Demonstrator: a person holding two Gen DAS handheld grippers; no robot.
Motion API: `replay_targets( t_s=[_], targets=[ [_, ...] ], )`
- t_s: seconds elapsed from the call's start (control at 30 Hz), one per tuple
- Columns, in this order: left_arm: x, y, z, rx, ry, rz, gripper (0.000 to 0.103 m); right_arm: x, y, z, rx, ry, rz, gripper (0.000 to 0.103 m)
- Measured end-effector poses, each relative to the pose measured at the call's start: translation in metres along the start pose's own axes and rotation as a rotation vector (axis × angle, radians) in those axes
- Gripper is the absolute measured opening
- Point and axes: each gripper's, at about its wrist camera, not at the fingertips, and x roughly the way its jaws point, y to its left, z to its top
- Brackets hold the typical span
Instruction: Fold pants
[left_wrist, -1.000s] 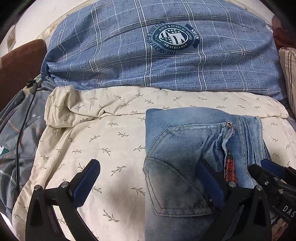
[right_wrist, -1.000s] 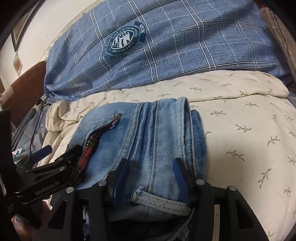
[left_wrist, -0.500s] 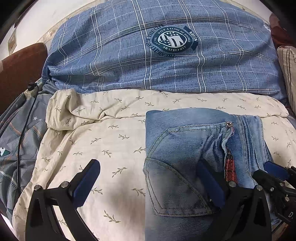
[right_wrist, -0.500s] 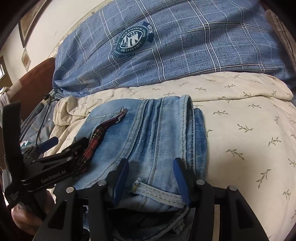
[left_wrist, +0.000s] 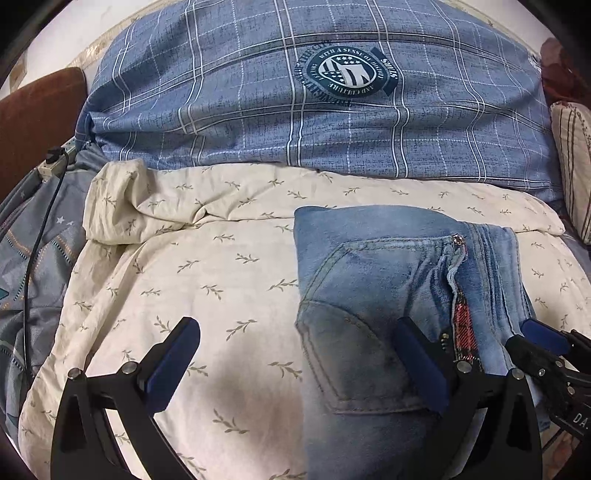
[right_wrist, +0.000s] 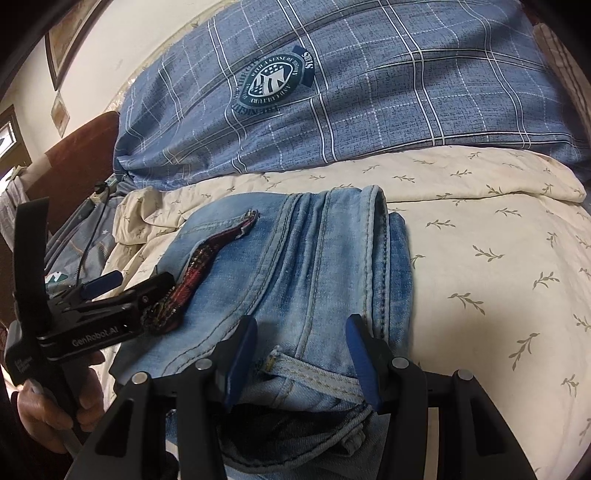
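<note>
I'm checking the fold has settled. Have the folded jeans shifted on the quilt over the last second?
No. In the left wrist view the folded jeans keep their place on the cream quilt, top edge equally far below the blue plaid pillow.

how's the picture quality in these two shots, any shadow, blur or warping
Left wrist view: a soft shadow darkens the cream quilt and jeans near the left gripper; fisheye bows the plaid duvet. Right wrist view: sharp mid-frame, dark corners, jeans shadowed under the right gripper.
</note>
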Motion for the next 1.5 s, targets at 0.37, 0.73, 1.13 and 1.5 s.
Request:
replay_targets(
  t_s=[0.37,0.73,1.13,1.5],
  targets=[
    [-0.034,0.016,0.006,0.023,-0.117,0.013,0.103,-0.011,-0.007,0.002,-0.005,0.042,0.073,0.058],
    [-0.007,0.025,-0.001,-0.015,0.051,-0.07,0.103,-0.028,-0.009,0.008,0.024,-0.026,0.059,0.062],
    [0.002,0.021,-0.012,0.102,0.073,-0.08,0.103,-0.008,0.007,-0.002,-0.062,0.035,0.008,0.062],
    [0.006,0.01,-0.023,0.19,0.075,-0.079,0.103,-0.002,0.008,-0.009,-0.057,0.075,-0.028,0.062]
  ],
)
